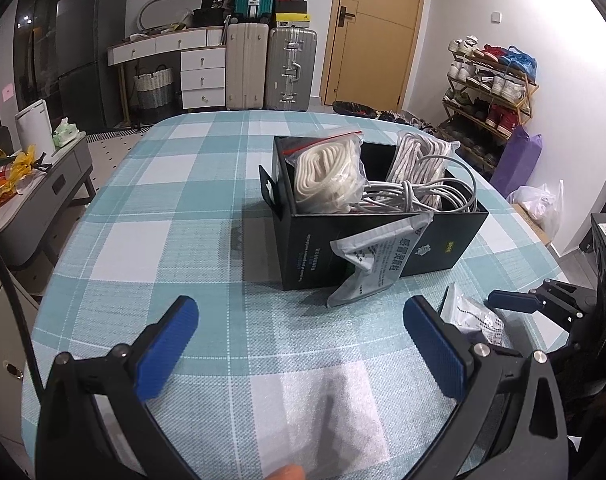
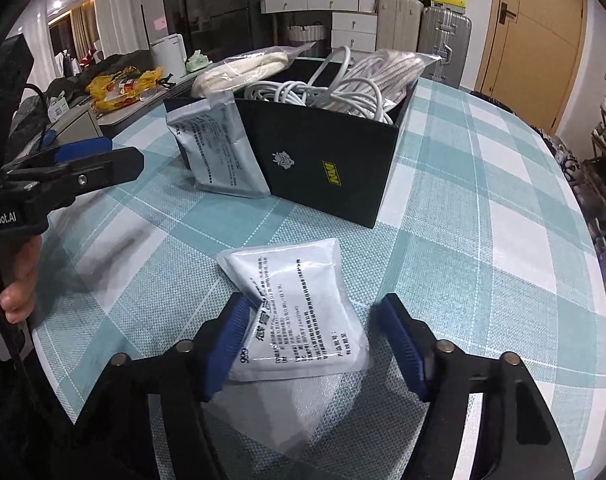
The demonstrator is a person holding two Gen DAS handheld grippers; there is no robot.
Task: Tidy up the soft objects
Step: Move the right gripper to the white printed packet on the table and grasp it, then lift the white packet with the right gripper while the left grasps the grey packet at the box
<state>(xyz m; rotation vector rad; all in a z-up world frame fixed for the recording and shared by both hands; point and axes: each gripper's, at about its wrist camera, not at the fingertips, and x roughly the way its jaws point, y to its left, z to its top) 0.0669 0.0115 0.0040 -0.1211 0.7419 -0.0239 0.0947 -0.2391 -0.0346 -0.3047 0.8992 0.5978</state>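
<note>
A black box (image 1: pixel 423 240) (image 2: pixel 327 160) stands on the checked tablecloth, holding a bagged white rope (image 1: pixel 327 176), a second bagged rope (image 1: pixel 419 160) and a white cable (image 2: pixel 323 92). A grey pouch (image 1: pixel 375 260) (image 2: pixel 219 148) leans on the box's outside. My left gripper (image 1: pixel 301 344) is open and empty above a thin foam sheet (image 1: pixel 323 416). My right gripper (image 2: pixel 315 344) is open around a white printed pouch (image 2: pixel 299 312) lying flat on the table; the left pad touches its edge. That pouch also shows in the left wrist view (image 1: pixel 475 316).
The table (image 1: pixel 163 240) is round-edged, with a grey side cabinet (image 1: pixel 35 200) to the left and a shoe rack (image 1: pixel 491 92) to the right. Suitcases (image 1: pixel 271 68) and a door stand at the back. The foam sheet also lies under my right gripper (image 2: pixel 279 408).
</note>
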